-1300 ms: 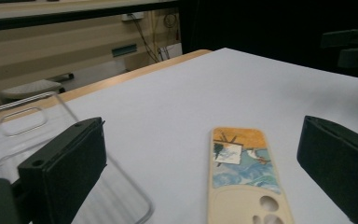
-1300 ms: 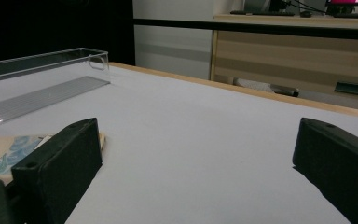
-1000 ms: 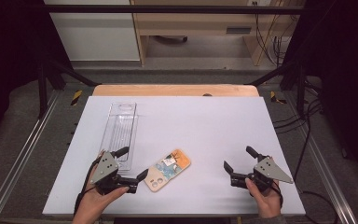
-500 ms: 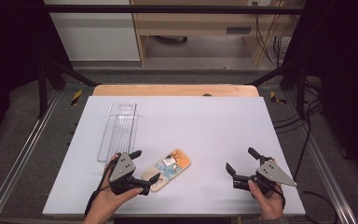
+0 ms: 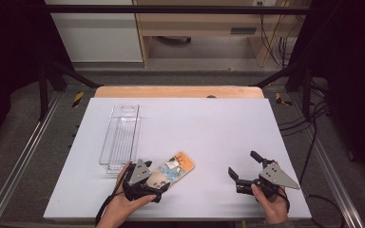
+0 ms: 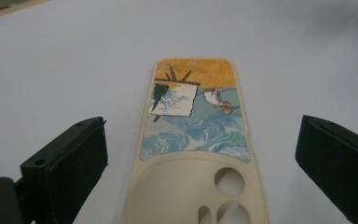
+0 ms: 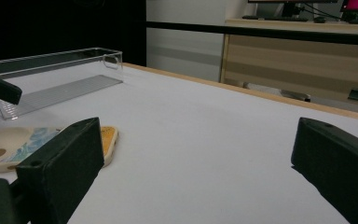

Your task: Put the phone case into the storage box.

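Observation:
A cream phone case (image 5: 177,167) with a painted sea-and-easel picture lies flat on the white table, camera holes toward the near edge. My left gripper (image 5: 158,181) is open, its jaws standing on either side of the case's camera-hole end without touching it. In the left gripper view the case (image 6: 193,140) runs straight ahead from the left gripper (image 6: 200,135). My right gripper (image 5: 243,163) is open and holds nothing at the near right of the table. In the right gripper view the right gripper (image 7: 198,135) points left across the table toward the case (image 7: 9,147).
A clear plastic tray (image 5: 121,133) lies lengthwise on the table's left side, just behind the left hand; it also shows as the tray (image 7: 51,77). A wooden strip (image 5: 178,91) borders the far edge of the white tabletop (image 5: 209,128). Cables (image 5: 309,133) hang off the right.
My left gripper has moved right and forward until its open jaws straddle the near end of the phone case. The right gripper has barely shifted.

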Demonstrator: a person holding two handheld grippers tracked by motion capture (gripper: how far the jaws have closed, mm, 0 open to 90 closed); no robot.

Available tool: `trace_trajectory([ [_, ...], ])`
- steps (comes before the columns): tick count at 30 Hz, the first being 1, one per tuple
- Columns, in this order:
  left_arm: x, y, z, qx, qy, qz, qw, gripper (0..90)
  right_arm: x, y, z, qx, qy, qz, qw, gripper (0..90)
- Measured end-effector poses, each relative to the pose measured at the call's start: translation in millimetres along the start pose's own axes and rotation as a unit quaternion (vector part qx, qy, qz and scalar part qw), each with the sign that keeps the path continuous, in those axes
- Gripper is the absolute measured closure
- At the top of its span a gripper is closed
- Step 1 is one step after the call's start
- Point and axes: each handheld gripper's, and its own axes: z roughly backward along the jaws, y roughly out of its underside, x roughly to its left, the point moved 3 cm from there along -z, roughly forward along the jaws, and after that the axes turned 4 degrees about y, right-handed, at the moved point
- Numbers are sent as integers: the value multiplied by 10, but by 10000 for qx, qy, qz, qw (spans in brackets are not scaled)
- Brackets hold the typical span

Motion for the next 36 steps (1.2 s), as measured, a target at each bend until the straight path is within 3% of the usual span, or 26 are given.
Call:
trace_trajectory([
  [12,22,111,-79,427,57,21,9991,23,18,2,-5,44,-62,-23,10000,24],
  [22,21,108,-133,608,231,-14,9979,25,22,4,-8,62,-87,-28,9999,24],
  [36,59,124,-206,919,230,49,9955,28,26,2,-8,54,-118,-67,9999,25],
])
